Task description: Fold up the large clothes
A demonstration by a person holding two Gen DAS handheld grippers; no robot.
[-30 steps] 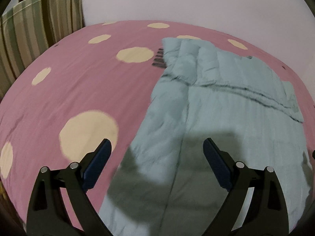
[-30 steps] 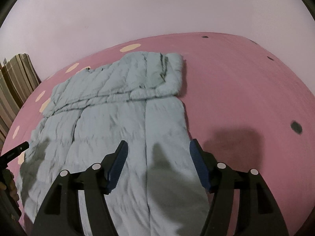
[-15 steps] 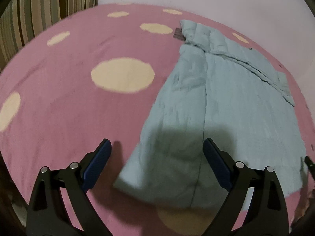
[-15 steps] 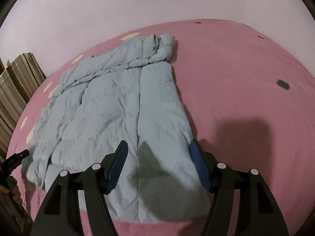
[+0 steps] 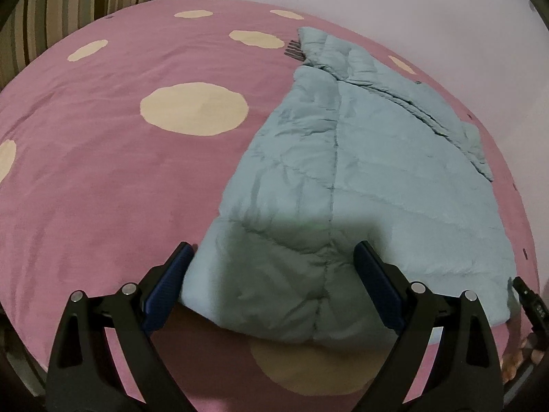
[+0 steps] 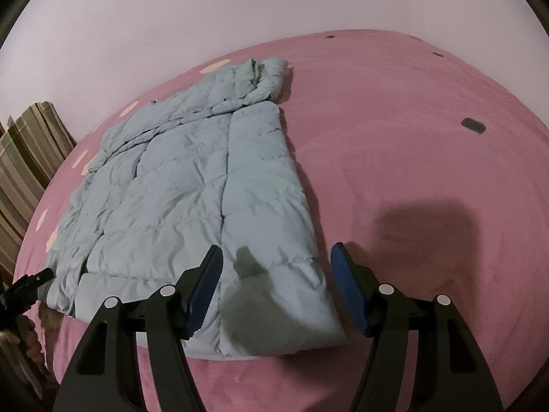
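Observation:
A light blue quilted puffer coat (image 5: pixel 343 178) lies flat on a pink bed cover with cream dots (image 5: pixel 103 178); its hem faces me and its collar end is folded at the far side. My left gripper (image 5: pixel 274 278) is open, its jaws straddling the hem's left corner just above it. In the right wrist view the coat (image 6: pixel 192 199) fills the left half, and my right gripper (image 6: pixel 276 285) is open over the hem's right corner. Neither gripper holds anything.
A striped curtain (image 5: pixel 68 3) hangs at the far left, also visible in the right wrist view (image 6: pixel 27 171). A pale wall (image 6: pixel 240 7) backs the bed. The bed's near edge (image 5: pixel 308 398) lies just below the coat's hem. Bare pink cover (image 6: pixel 429 158) spreads right of the coat.
Both grippers have drawn back from over the coat's middle towards its hem, so the near edge and corners now show. Both stayed open.

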